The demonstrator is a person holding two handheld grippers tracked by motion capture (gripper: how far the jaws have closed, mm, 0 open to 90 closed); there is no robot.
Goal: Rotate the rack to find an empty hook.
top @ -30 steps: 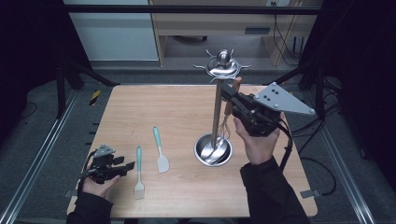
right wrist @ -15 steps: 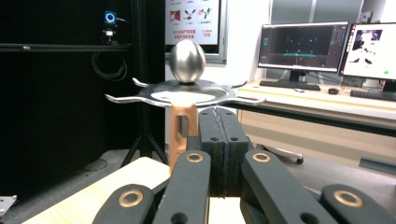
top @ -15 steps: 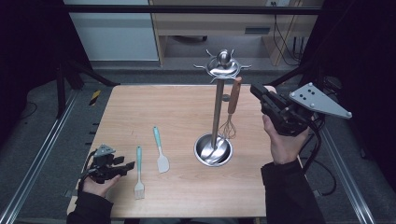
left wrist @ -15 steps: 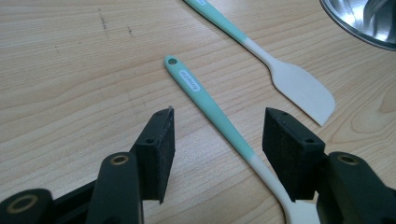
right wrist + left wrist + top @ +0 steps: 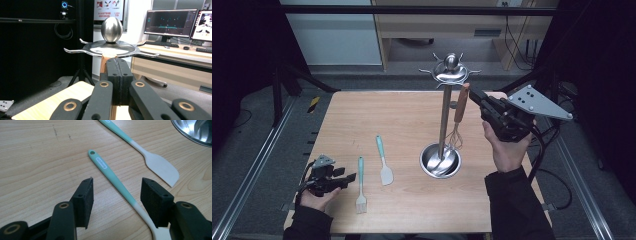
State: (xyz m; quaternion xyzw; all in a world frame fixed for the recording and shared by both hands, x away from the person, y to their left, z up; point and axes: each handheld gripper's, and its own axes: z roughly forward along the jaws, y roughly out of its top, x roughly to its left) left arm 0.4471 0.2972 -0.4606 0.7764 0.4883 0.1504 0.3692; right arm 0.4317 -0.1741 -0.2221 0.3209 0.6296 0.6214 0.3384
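Between my left tongs' (image 5: 116,195) open pads lies the brush (image 5: 360,182), its smooth teal handle untouched on the pale wood table (image 5: 362,115); I judge picking it up is the step in hand, and closing squarely on the slim handle comes next. Just beside it lies the spatula (image 5: 383,161), teal with a flat white blade. Well apart, the whisk (image 5: 458,117) hangs by its wooden handle from the shiny steel rack (image 5: 447,75). My right tongs (image 5: 475,95) are shut and empty near that handle.
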